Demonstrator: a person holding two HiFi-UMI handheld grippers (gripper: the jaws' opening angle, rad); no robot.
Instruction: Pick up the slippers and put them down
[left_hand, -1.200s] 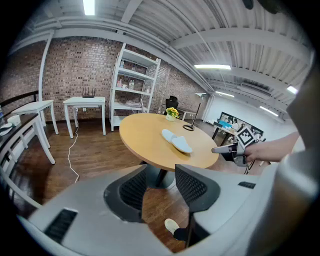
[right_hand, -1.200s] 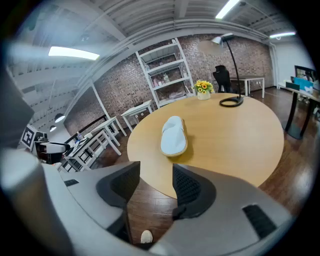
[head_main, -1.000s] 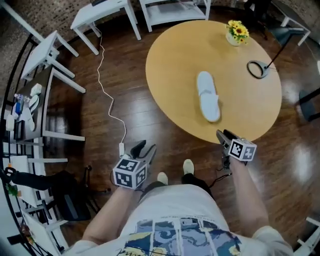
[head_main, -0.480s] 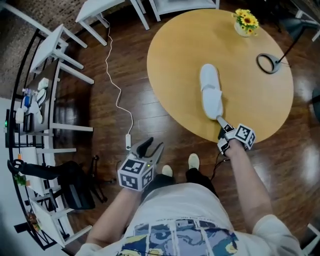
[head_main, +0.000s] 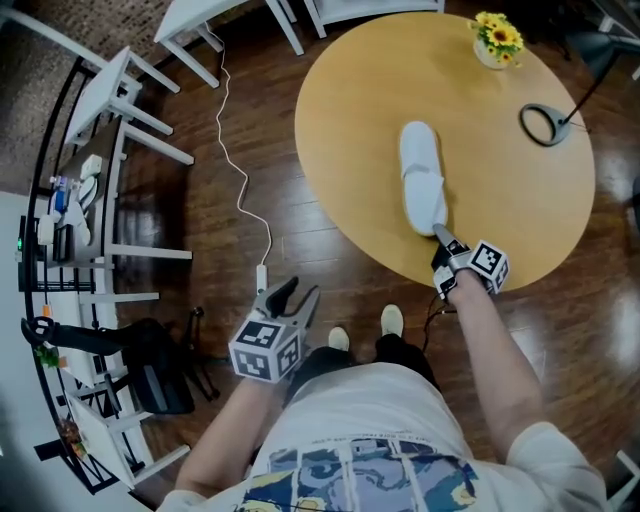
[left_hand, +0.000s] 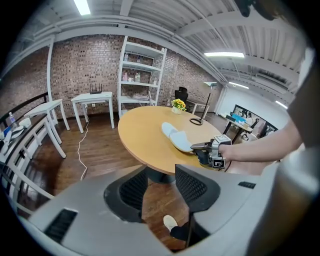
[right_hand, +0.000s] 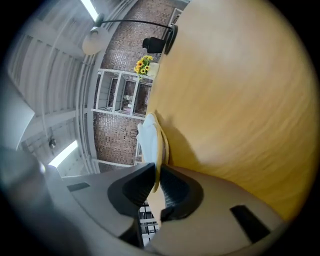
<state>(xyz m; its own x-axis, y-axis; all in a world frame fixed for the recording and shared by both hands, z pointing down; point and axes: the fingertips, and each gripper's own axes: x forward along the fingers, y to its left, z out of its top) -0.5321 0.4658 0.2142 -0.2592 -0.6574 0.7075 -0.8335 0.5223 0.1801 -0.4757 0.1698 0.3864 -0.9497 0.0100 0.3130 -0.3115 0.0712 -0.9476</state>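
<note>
White slippers (head_main: 420, 180) lie lengthwise on the round wooden table (head_main: 350, 120), heel end towards the near edge. My right gripper (head_main: 440, 240) reaches over that edge, rolled onto its side, and is shut on the heel rim. In the right gripper view the thin cream sole edge of the slippers (right_hand: 150, 135) runs between the closed pads of the right gripper (right_hand: 157, 185). My left gripper (head_main: 290, 297) hangs over the floor left of the table, open and holding nothing. The left gripper view shows the slippers (left_hand: 176, 137) and the right gripper (left_hand: 201, 147) past the open left gripper (left_hand: 160, 187).
A pot of yellow flowers (head_main: 497, 40) and a lamp's ring base (head_main: 542, 122) stand at the table's far side. A white cable (head_main: 240, 180) trails over the dark wood floor. White tables (head_main: 130, 110) and a rack (head_main: 60, 220) line the left. The person's feet (head_main: 390, 320) are below the table edge.
The right gripper moved forward to the slippers' heel, rolled onto its side and closed on it. The left gripper shifted slightly and stayed open.
</note>
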